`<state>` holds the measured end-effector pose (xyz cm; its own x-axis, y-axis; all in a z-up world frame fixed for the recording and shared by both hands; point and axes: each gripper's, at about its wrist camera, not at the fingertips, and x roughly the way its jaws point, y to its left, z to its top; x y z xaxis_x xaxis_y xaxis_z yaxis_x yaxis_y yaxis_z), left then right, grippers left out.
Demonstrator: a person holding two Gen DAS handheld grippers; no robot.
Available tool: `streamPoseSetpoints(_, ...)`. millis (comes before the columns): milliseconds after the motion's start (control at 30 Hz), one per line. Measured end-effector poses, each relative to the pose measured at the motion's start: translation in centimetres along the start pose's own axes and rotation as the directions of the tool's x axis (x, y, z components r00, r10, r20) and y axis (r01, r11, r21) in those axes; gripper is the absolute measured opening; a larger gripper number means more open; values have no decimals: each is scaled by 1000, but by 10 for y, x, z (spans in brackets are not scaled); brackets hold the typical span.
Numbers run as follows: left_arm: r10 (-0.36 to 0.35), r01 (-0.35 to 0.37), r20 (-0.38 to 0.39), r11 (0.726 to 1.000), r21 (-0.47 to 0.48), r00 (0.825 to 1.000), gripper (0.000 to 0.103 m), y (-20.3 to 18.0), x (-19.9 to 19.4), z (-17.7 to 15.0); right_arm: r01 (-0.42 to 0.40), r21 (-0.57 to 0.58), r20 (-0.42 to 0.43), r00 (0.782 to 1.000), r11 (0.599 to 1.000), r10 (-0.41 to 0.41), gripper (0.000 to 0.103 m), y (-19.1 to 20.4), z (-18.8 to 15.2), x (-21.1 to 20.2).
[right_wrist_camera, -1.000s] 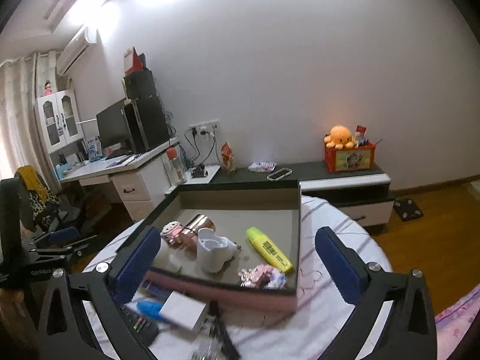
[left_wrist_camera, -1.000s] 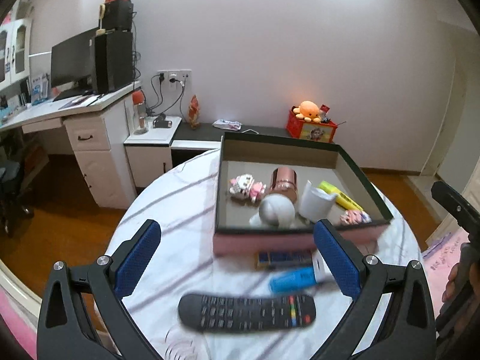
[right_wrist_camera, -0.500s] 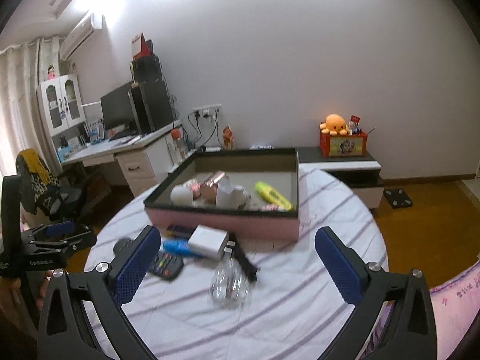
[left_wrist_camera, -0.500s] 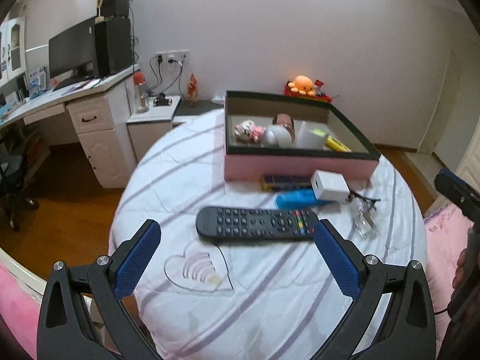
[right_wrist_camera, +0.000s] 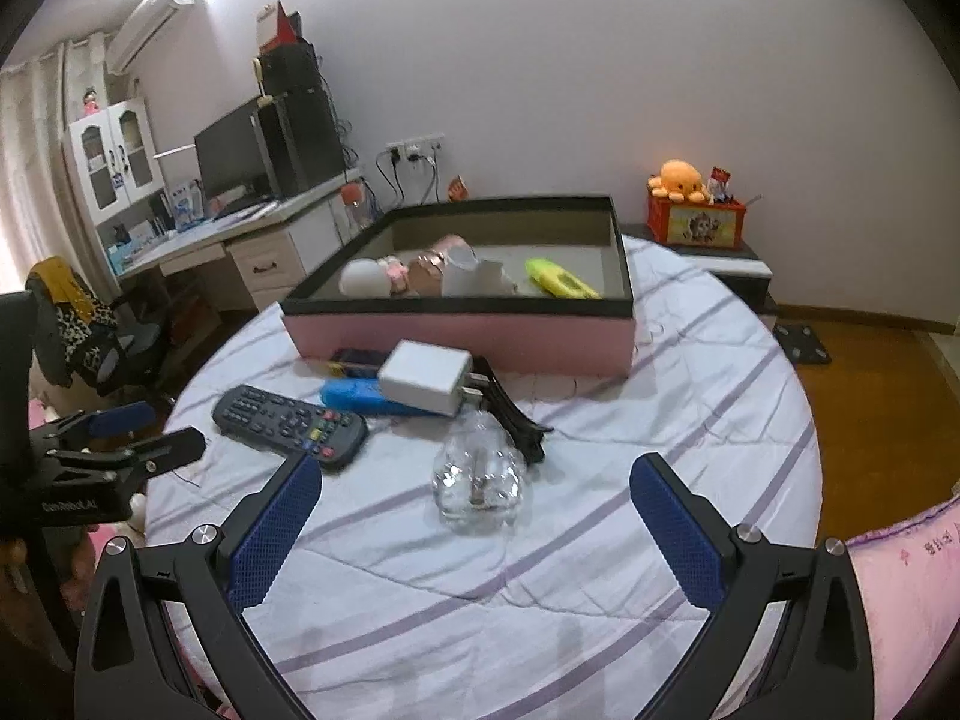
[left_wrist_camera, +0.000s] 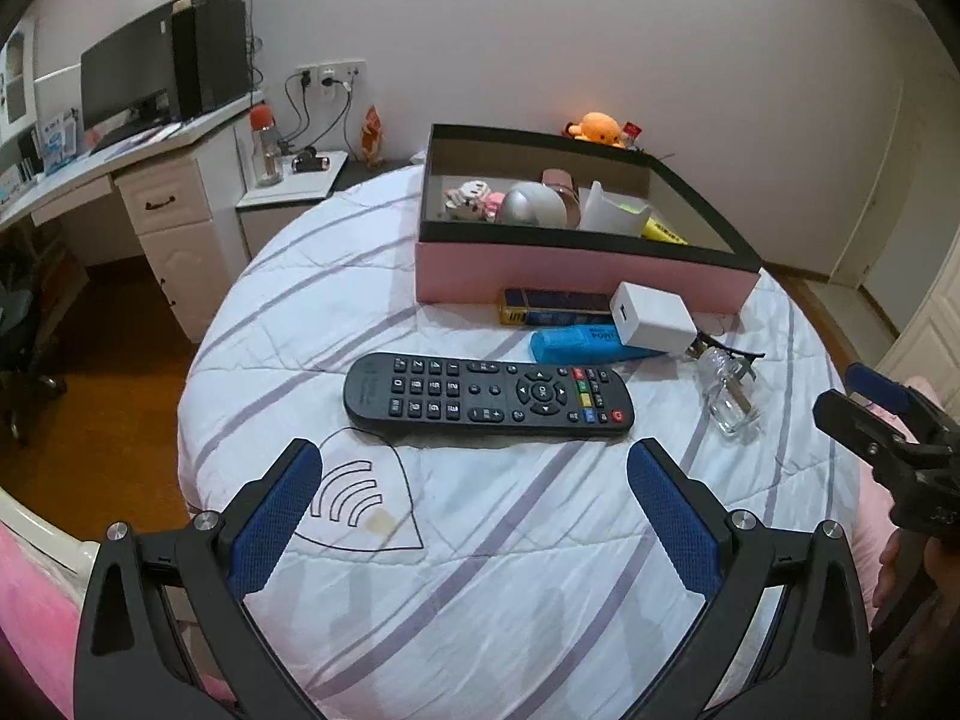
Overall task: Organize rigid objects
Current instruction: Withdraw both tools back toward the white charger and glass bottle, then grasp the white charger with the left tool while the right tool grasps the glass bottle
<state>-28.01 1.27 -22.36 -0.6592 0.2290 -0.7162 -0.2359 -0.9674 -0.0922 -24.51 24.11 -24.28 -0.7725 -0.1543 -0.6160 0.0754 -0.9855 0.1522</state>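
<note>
The left gripper [left_wrist_camera: 474, 480] is hovering over the near edge of the round table [left_wrist_camera: 510, 540], its blue-padded fingers [left_wrist_camera: 273, 516] spread wide and gripping nothing. The right gripper [right_wrist_camera: 474, 501] is likewise standing with its jaws wide apart and empty, above the striped white cloth on the table's near side. A black remote control [left_wrist_camera: 487, 395] is lying flat on the cloth just beyond the left gripper's fingertips, lengthwise across the view. Behind it a blue oblong case [left_wrist_camera: 585, 343] is resting, with a white charger block [left_wrist_camera: 654, 315] lying partly on top of it. A dark blue and yellow box [left_wrist_camera: 555, 306] is sitting against the front wall of the pink storage box [left_wrist_camera: 576, 276]. A clear glass bottle [right_wrist_camera: 477, 480] is lying on its side nearest the right gripper, and a black hair clip [right_wrist_camera: 510, 414] is touching its far end. The pink storage box, with a black rim, is standing on the far half of the table and is holding a white rounded item [right_wrist_camera: 363, 277], a small pink-and-white figure [left_wrist_camera: 471, 204], a rose-coloured cylinder [right_wrist_camera: 429, 267], a white cup [right_wrist_camera: 474, 279] and a yellow highlighter [right_wrist_camera: 561, 279]. A clear heart-shaped piece with arc markings [left_wrist_camera: 360, 501] is lying flat on the cloth beside the left gripper's left finger. An orange plush toy [right_wrist_camera: 678, 177] is sitting on a red box [right_wrist_camera: 696, 222] by the far wall.
</note>
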Motion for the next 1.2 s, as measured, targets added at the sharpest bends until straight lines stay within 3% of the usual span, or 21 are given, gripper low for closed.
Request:
streamPoseSetpoints(167,13,-13,-11,1000,23,1000,103,2,6,0,29,19,-35,999,999,-28,103,-7,-3,12)
streamPoseSetpoints(333,68,-68,-18,997,-23,998,103,30,14,5,41,30,-70,997,999,-38,103,-11,-6,25)
streamPoseSetpoints(500,48,-48,0,997,-66,999,103,47,18,13,45,29,-94,995,999,-43,103,-9,-5,37)
streamPoseSetpoints(700,-21,21,10,1000,17,1000,103,12,28,31,55,-14,-118,991,998,-56,103,-3,-2,52)
streamPoseSetpoints(800,-15,15,-8,998,68,1000,103,-5,35,35,44,-23,-145,988,999,-47,102,-1,-1,61)
streamPoseSetpoints(967,-29,32,-26,995,96,999,103,-24,44,38,35,-44,-174,984,998,-42,63,-5,0,70)
streamPoseSetpoints(1067,-38,41,-36,994,106,999,103,-37,49,41,25,-52,-178,983,998,-34,52,-12,0,67)
streamPoseSetpoints(1200,-48,55,-56,990,127,997,103,-62,61,44,9,-45,-176,984,999,-16,52,-28,-3,56)
